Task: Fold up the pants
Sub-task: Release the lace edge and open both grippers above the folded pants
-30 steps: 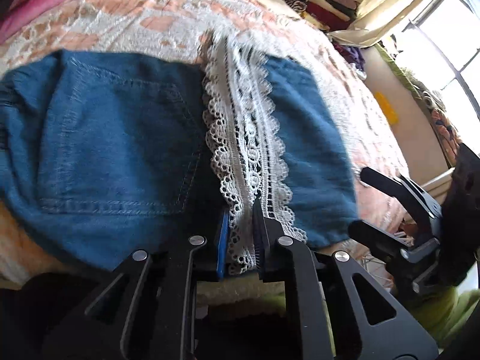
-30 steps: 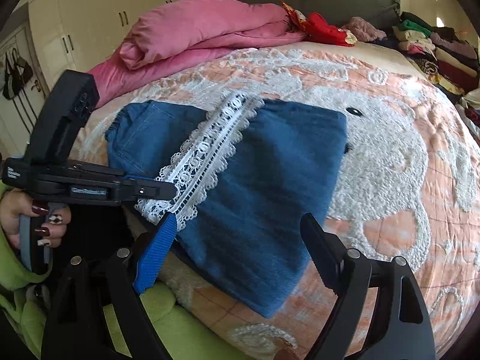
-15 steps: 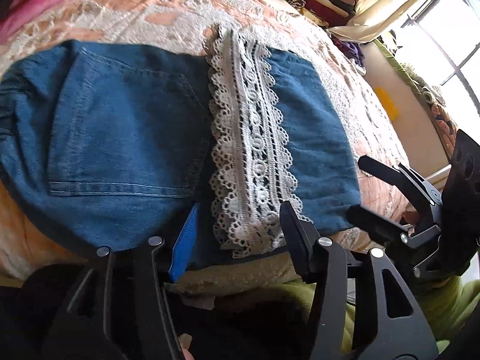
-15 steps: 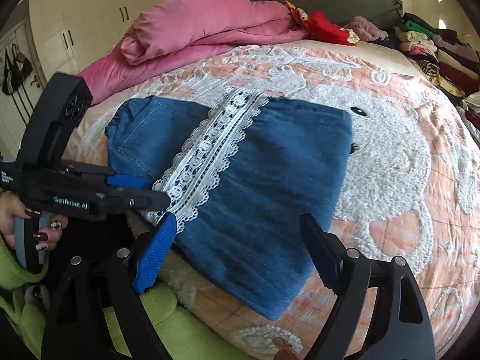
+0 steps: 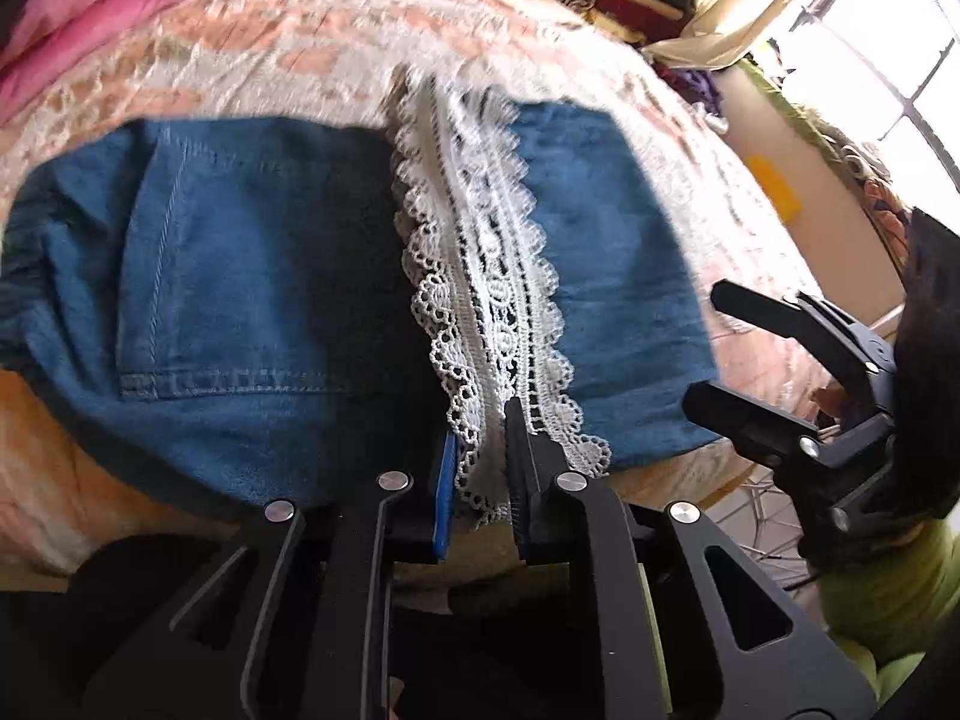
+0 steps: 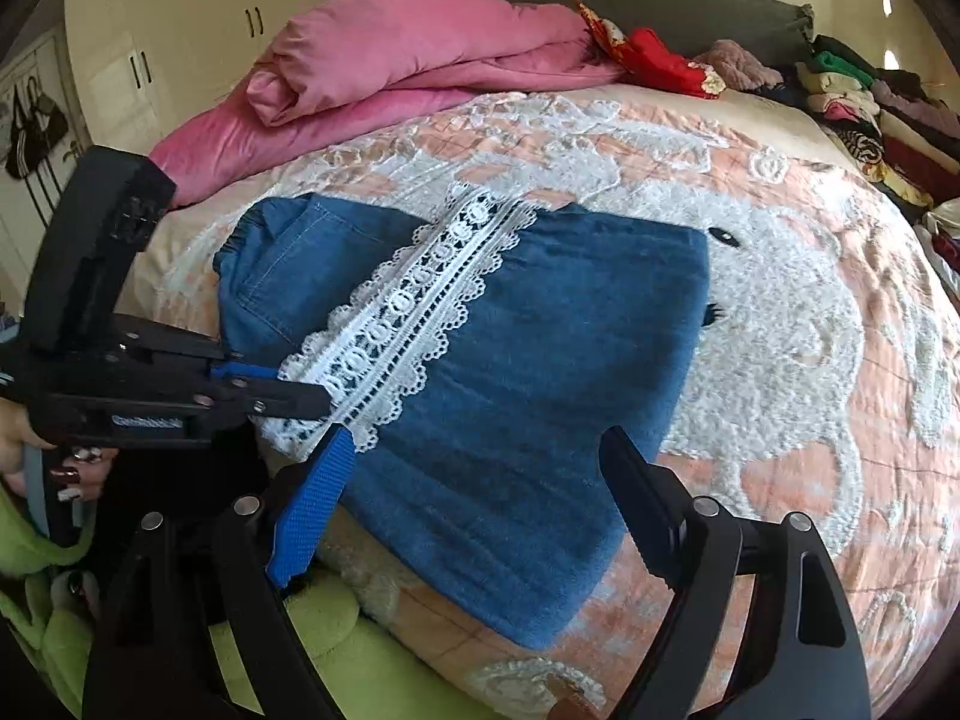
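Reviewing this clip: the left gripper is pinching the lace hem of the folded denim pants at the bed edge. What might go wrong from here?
1. The left gripper is shut on the lace trim alone, so pulling may drag only that layer and undo the fold.
2. The pants lie at the bed edge and may slide off.
3. The open right gripper holds nothing down.

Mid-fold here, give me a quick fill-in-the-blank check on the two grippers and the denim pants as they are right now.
1. The left gripper is shut on the white ____ trim.
2. The right gripper has its jaws ____, holding nothing.
3. The denim pants lie on a bedspread coloured peach and ____.
4. Behind the pants sits a folded ____ quilt.

Missing words: lace; open; white; pink
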Motion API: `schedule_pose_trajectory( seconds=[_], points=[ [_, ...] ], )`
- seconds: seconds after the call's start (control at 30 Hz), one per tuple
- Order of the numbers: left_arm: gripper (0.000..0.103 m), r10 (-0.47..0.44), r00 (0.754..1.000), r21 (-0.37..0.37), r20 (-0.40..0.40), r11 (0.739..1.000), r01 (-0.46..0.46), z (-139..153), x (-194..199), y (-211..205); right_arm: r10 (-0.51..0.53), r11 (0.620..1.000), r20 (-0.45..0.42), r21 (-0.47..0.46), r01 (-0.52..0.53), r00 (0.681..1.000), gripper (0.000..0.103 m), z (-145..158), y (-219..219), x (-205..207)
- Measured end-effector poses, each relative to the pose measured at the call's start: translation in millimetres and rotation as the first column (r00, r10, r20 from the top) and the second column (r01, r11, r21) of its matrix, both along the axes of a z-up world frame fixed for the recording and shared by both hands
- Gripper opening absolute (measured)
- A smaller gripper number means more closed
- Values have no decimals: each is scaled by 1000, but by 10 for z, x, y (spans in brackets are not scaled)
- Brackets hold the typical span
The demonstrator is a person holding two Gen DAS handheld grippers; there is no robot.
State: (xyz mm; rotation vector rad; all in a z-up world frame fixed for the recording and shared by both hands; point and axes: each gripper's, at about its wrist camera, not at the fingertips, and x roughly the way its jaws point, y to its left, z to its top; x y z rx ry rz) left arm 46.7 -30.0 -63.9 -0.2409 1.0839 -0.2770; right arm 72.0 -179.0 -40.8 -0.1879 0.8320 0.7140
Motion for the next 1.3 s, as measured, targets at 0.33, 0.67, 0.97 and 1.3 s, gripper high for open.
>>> schedule_pose_trajectory(
  seconds=[0.33, 0.67, 0.97, 1.3],
  points=[
    [28, 8, 1000, 15, -11, 1000, -8, -64, 27, 15, -32, 992, -58, -123, 25, 998, 74, -368, -32, 70],
    [41, 20, 1000, 47, 23, 999, -21, 43, -42, 84, -42, 996, -63, -76, 37, 997, 74, -281, -111, 46],
    [68, 33, 997, 93, 70, 995, -40, 178, -93, 71, -64, 998, -41, -8, 64, 997, 84, -53, -233, 25],
    [89, 58, 991, 137, 118, 988, -74, 349, -128, 94, -92, 996, 5, 21, 92, 996, 97, 137, -287, -11]
  ],
)
